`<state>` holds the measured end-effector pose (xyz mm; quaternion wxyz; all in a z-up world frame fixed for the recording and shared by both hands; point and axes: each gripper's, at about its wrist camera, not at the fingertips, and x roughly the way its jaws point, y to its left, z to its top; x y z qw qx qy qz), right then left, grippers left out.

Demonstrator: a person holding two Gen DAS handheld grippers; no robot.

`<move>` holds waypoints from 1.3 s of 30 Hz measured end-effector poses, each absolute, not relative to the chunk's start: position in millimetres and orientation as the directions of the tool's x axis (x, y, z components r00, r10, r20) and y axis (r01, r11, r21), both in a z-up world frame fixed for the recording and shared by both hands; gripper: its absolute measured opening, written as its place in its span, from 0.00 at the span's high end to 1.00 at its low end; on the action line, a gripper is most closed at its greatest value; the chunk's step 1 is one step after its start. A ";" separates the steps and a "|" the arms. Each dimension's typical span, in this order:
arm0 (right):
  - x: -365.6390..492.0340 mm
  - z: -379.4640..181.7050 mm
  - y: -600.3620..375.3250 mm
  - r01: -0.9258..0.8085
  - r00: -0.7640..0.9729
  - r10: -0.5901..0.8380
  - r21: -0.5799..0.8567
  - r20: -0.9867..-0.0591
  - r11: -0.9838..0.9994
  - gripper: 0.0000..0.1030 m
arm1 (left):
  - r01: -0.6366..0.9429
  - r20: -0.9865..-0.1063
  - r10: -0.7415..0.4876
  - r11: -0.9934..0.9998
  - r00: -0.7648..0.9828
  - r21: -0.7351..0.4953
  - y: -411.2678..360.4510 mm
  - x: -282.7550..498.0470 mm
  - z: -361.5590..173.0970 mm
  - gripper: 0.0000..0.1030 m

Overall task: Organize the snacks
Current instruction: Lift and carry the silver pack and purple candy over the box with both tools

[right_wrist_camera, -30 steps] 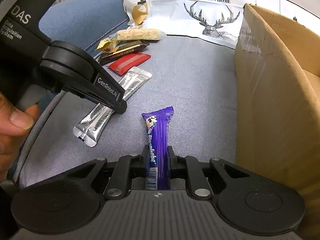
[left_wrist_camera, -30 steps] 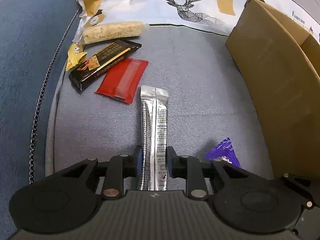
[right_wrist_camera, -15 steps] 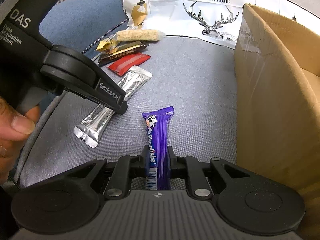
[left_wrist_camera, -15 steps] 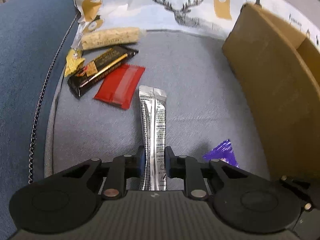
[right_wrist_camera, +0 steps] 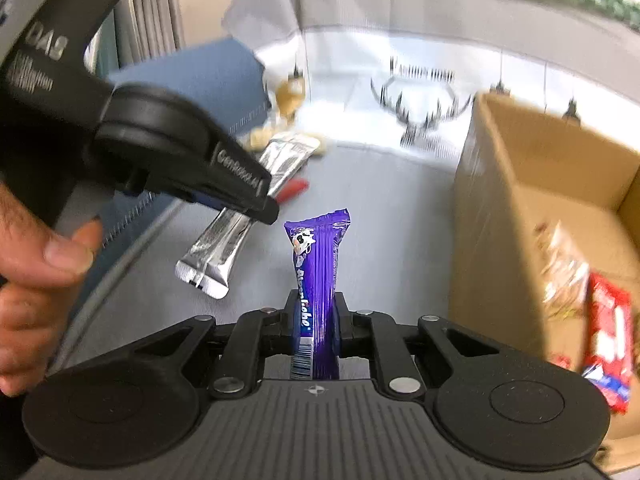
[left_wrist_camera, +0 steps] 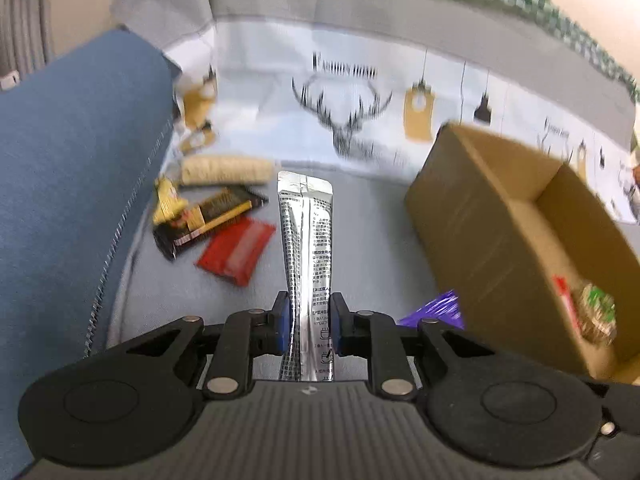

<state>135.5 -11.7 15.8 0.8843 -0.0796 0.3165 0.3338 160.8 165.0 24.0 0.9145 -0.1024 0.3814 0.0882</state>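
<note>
While each sachet is pinched near its lower end, both should be carried level over the near wall of the cardboard box (left_wrist_camera: 476,216) before either grip loosens. The left gripper (left_wrist_camera: 307,322) clamps the silver stick pack (left_wrist_camera: 306,232); the right gripper (right_wrist_camera: 316,322) clamps the purple candy bar (right_wrist_camera: 318,264), both lifted off the grey cushion (left_wrist_camera: 372,248). Toward the cushion's left edge lie a red packet (left_wrist_camera: 236,250), a black-and-gold bar (left_wrist_camera: 208,220) and a pale cereal bar (left_wrist_camera: 226,170). That tall box wall looks like the one obstacle.

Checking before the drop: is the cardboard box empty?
No: the cardboard box already holds a red packet and another wrapped snack.
</note>
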 end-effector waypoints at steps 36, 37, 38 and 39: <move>168.7 82.0 -134.8 -0.509 0.759 0.513 0.125 -0.401 0.851 0.85 | -0.114 -0.482 0.035 0.984 0.875 -0.136 86.6 179.2 64.3 0.79; 170.1 82.7 -138.5 -0.498 0.767 0.504 0.127 -0.397 0.858 0.85 | -0.106 -0.475 0.029 0.985 0.880 -0.137 82.1 179.8 65.0 0.78; 171.3 83.0 -141.2 -0.488 0.774 0.496 0.130 -0.394 0.863 0.85 | -0.099 -0.468 0.023 0.985 0.883 -0.139 79.2 180.4 65.5 0.79; 172.3 83.5 -144.0 -0.477 0.781 0.488 0.133 -0.390 0.869 0.85 | -0.091 -0.456 0.015 0.985 0.890 -0.145 74.9 181.3 66.9 0.79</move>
